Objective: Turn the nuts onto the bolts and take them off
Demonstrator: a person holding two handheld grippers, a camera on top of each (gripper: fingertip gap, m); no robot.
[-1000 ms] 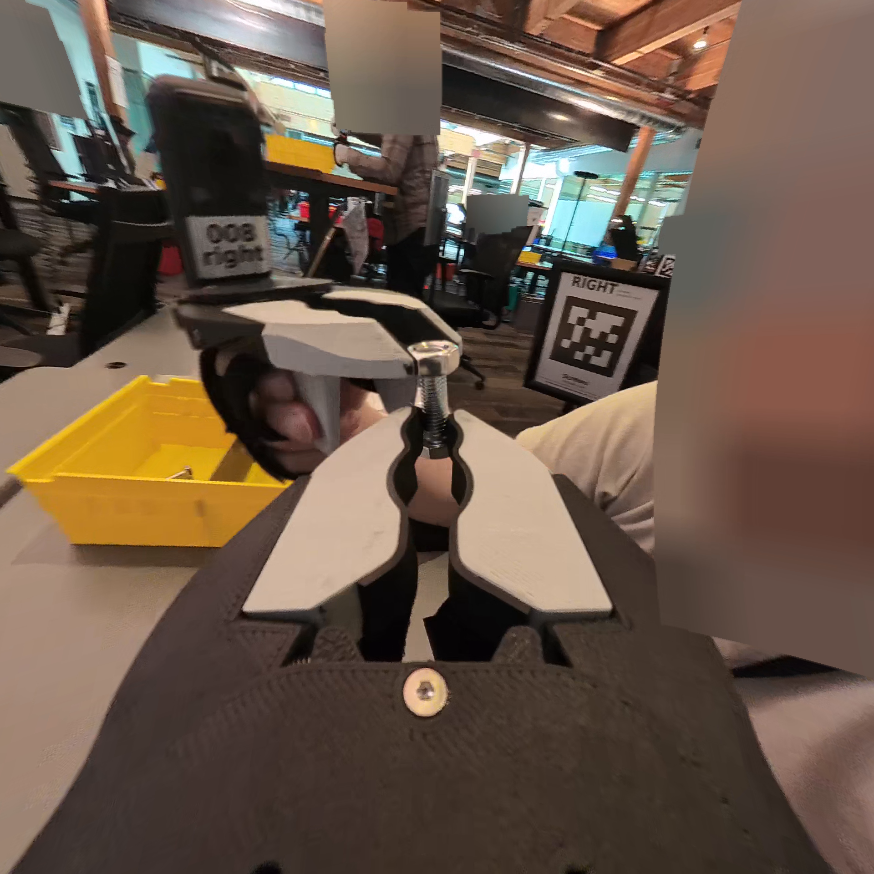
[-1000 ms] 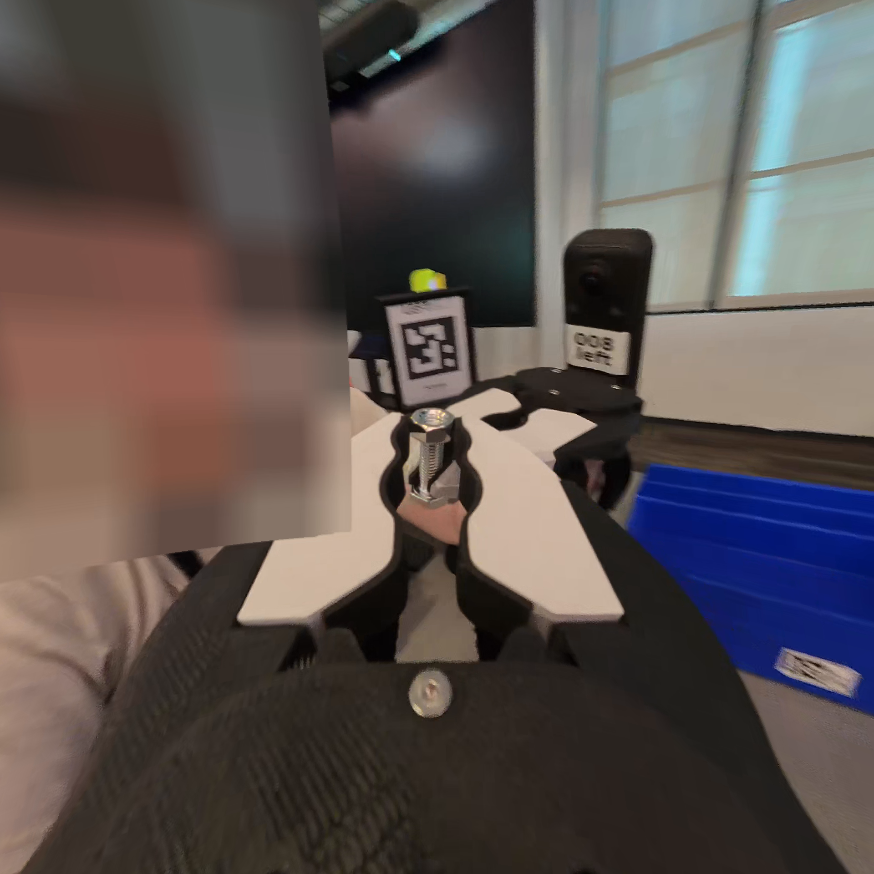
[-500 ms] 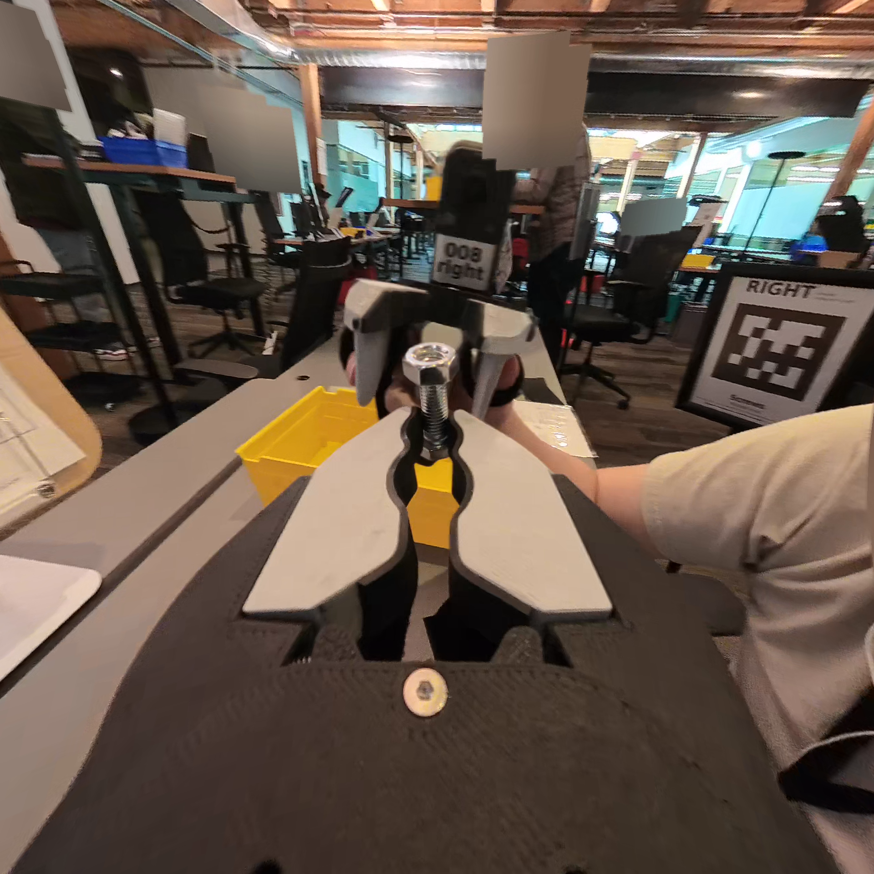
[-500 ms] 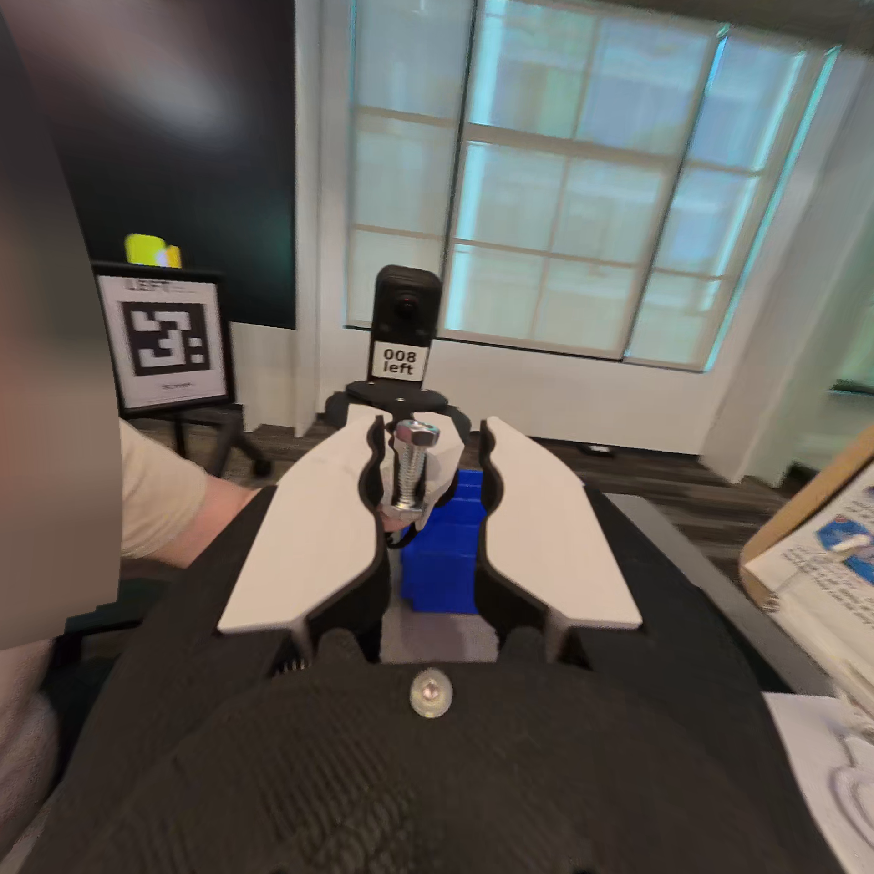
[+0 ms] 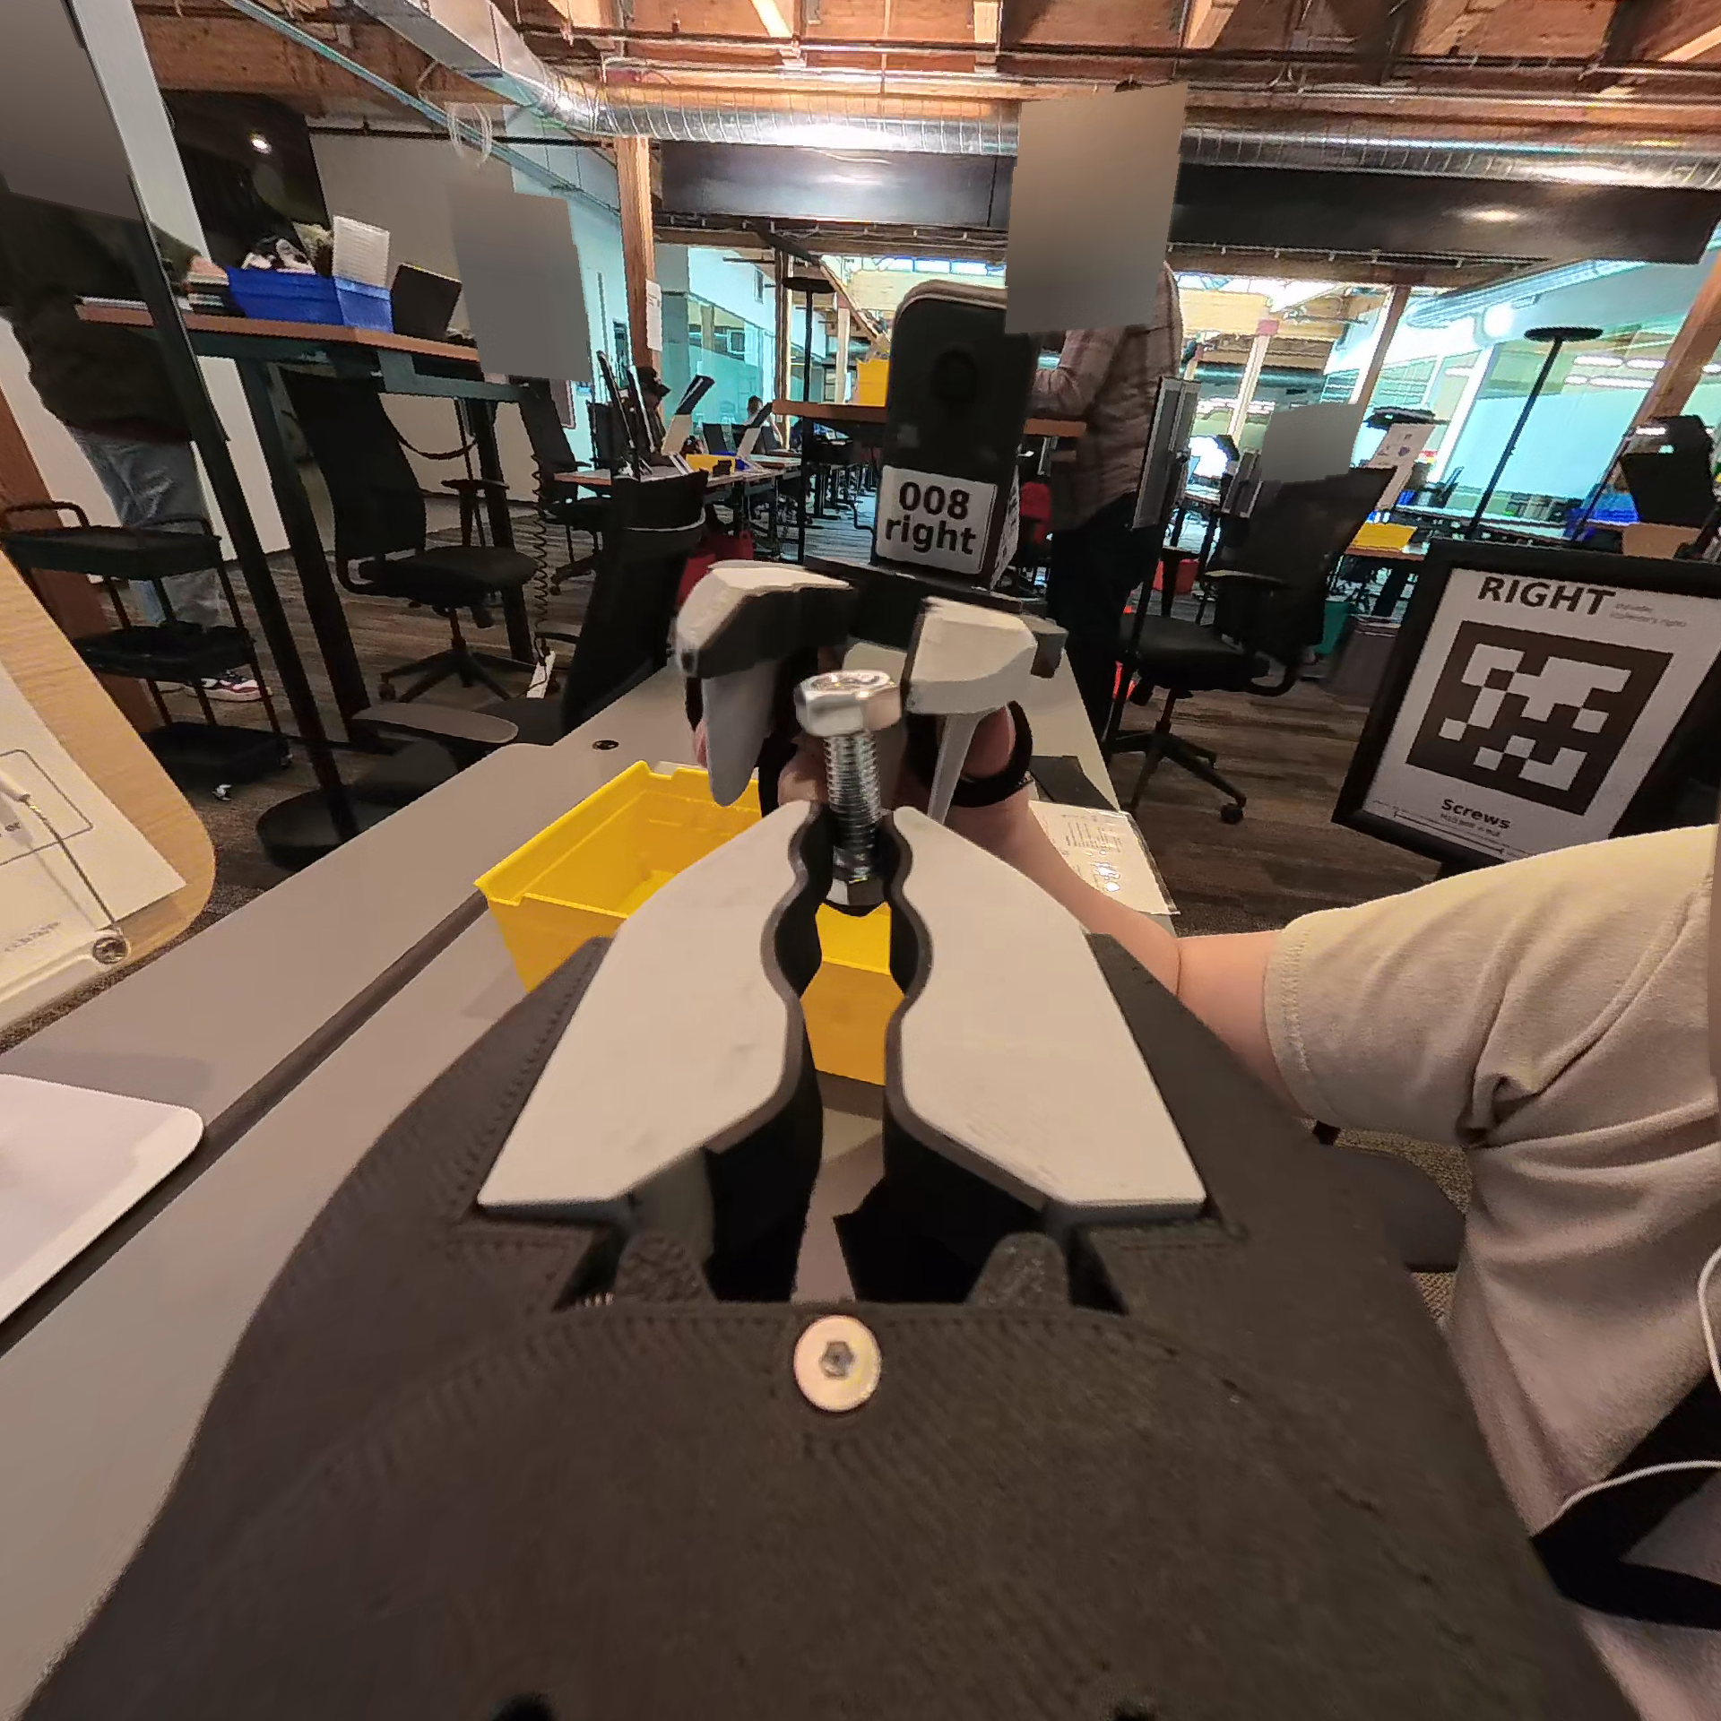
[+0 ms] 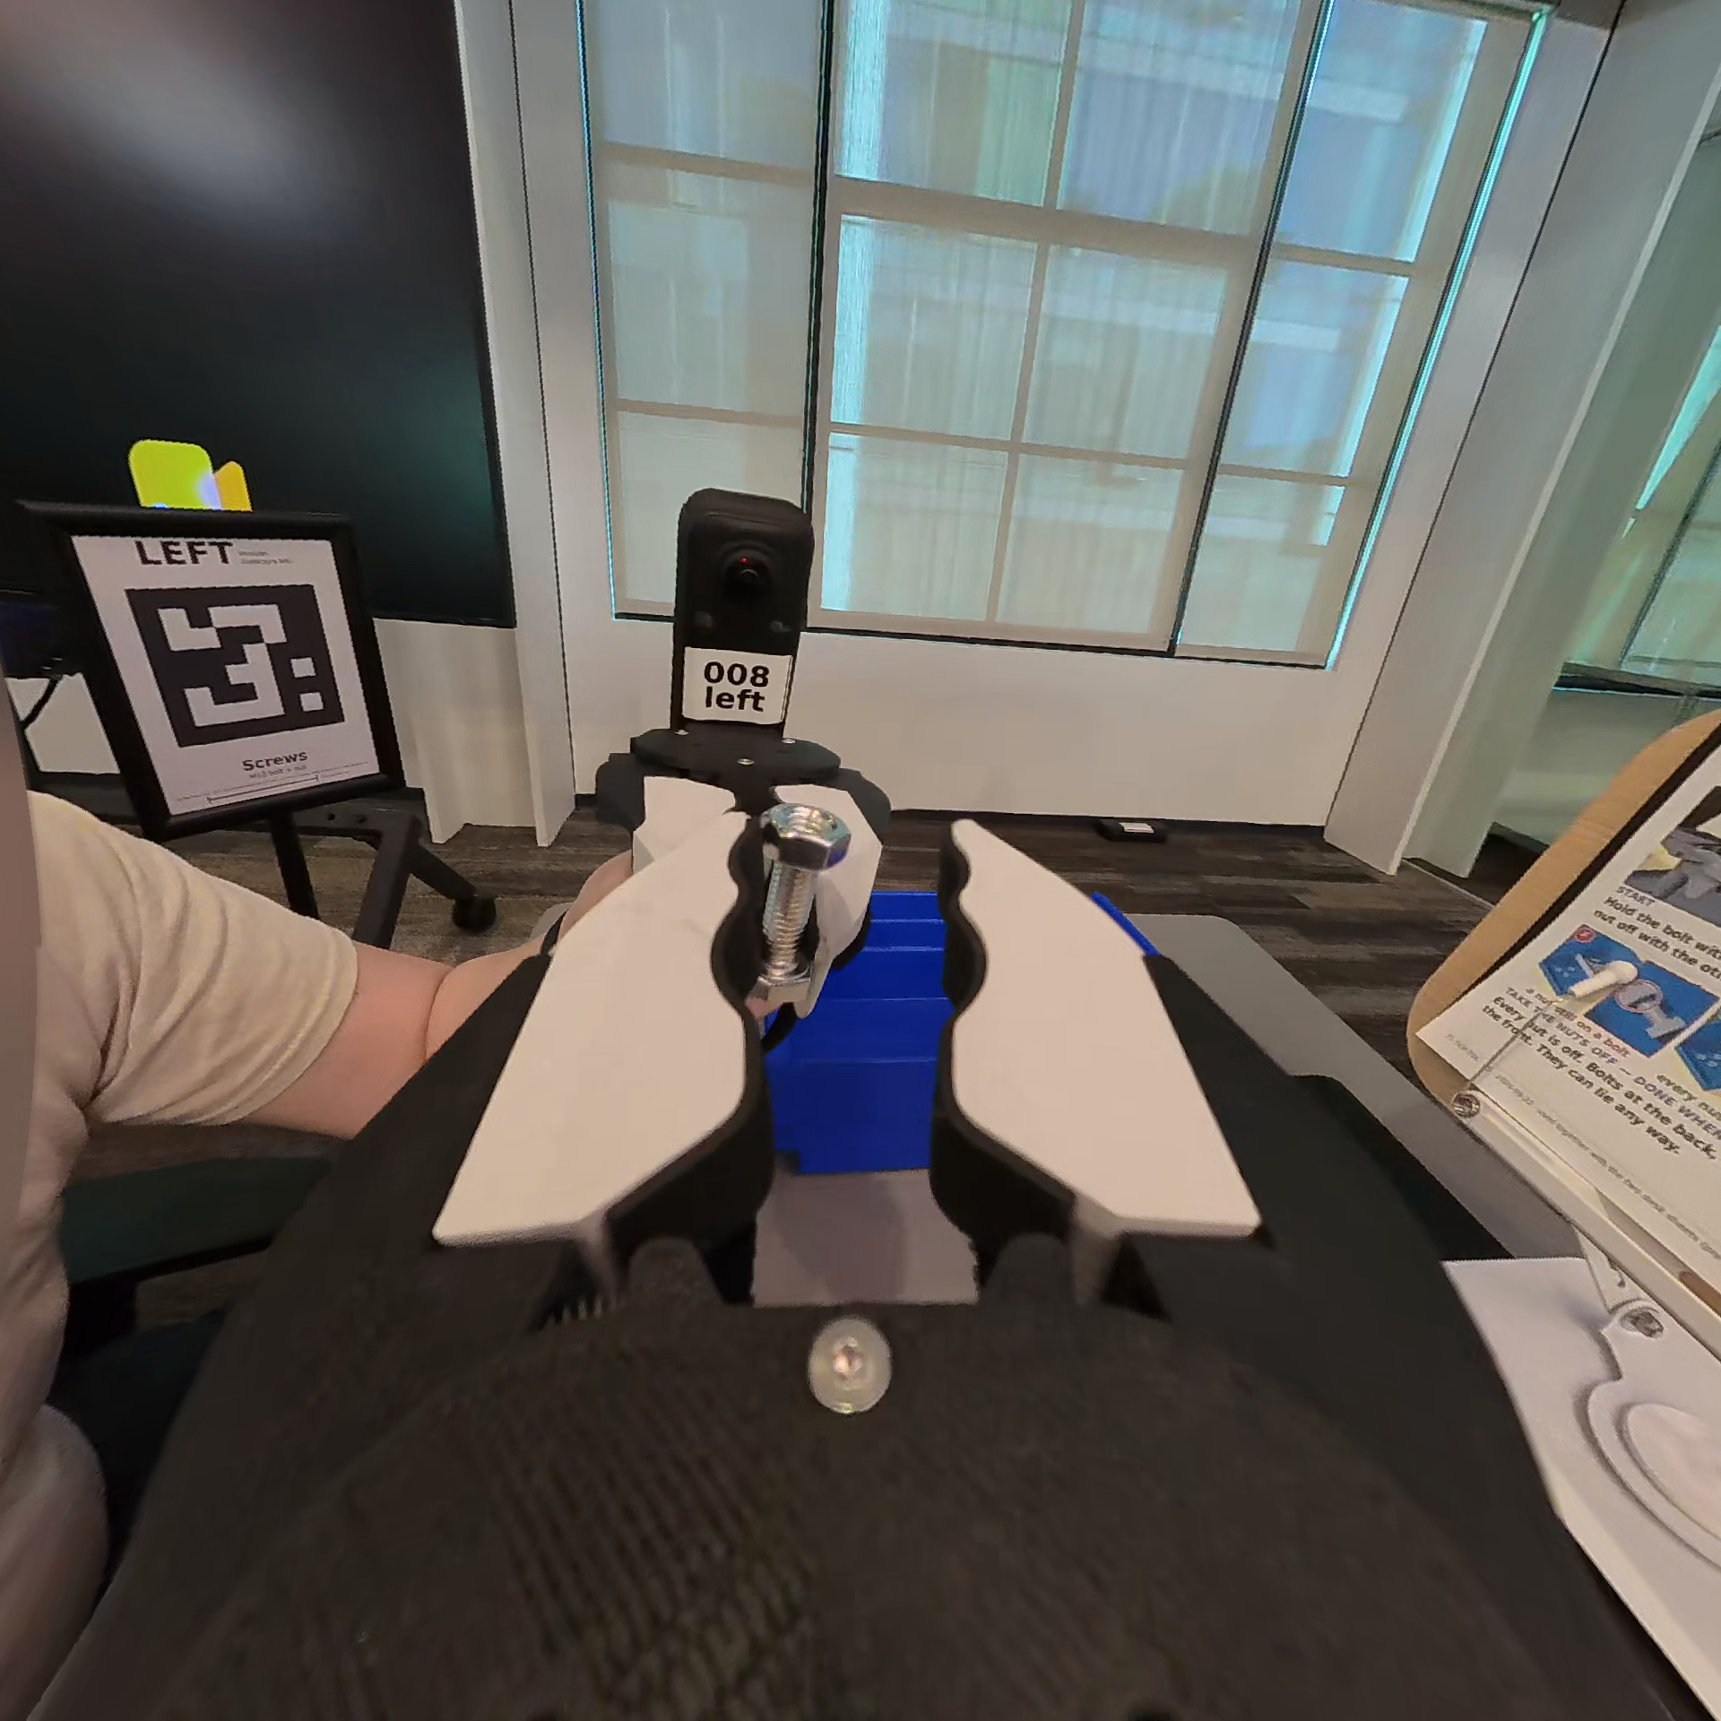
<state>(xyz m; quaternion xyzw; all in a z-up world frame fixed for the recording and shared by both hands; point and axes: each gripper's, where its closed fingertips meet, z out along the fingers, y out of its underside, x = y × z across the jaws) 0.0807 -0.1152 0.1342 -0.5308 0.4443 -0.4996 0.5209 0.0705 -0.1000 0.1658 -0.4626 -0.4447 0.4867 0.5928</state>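
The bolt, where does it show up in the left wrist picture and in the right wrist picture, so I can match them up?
Left wrist view: the bolt stands upright at centre, head up, its lower end clamped between the left gripper fingers.
Right wrist view: the bolt stands just left of centre, against the open right gripper's left finger.
Shared landmark: the nut at the bolt's lower end.

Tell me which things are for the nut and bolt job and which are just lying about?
For the job:
- bolt
- nut
- left gripper, shut on the nut
- right gripper, open around the bolt

Just lying about:
- yellow bin
- blue bin
- instruction sheet
- framed sign
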